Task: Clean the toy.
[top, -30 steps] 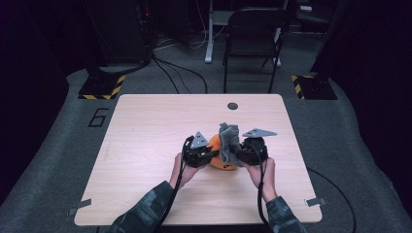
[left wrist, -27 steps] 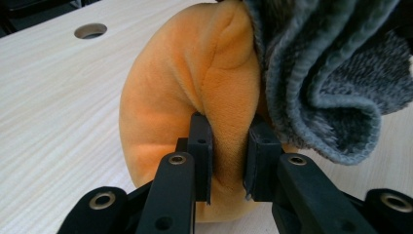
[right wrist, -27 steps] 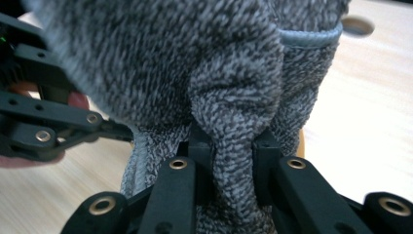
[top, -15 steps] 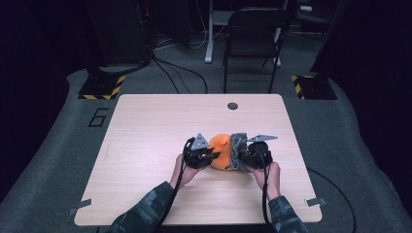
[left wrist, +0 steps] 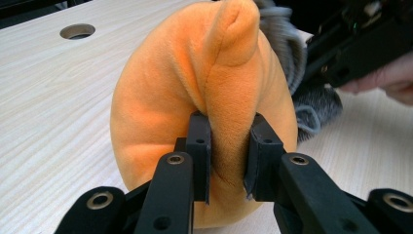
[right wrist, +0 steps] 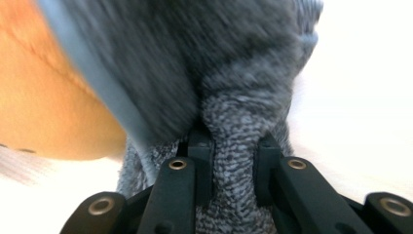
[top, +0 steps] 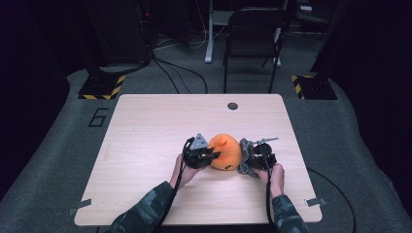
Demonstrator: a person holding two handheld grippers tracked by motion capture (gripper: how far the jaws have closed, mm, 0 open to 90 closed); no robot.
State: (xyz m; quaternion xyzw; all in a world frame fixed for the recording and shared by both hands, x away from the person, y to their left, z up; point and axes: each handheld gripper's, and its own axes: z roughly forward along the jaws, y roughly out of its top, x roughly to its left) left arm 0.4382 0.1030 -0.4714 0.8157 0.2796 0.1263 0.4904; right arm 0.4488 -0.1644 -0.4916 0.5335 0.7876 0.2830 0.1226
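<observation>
High view: a round, soft orange plush toy (top: 225,152) is sitting near the middle of the light wooden table (top: 145,131), between two hands. The left gripper (top: 214,155) is pinching a fold of the orange plush toy, with its jaws squeezing tight on it. The right gripper (top: 245,161) is squeezing a fuzzy grey knitted cloth (top: 244,155), which is touching the toy's right side.

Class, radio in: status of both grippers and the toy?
Left hand-held gripper pinching orange plush. Right hand-held gripper clamped on grey fabric. Table unobstructed.
</observation>
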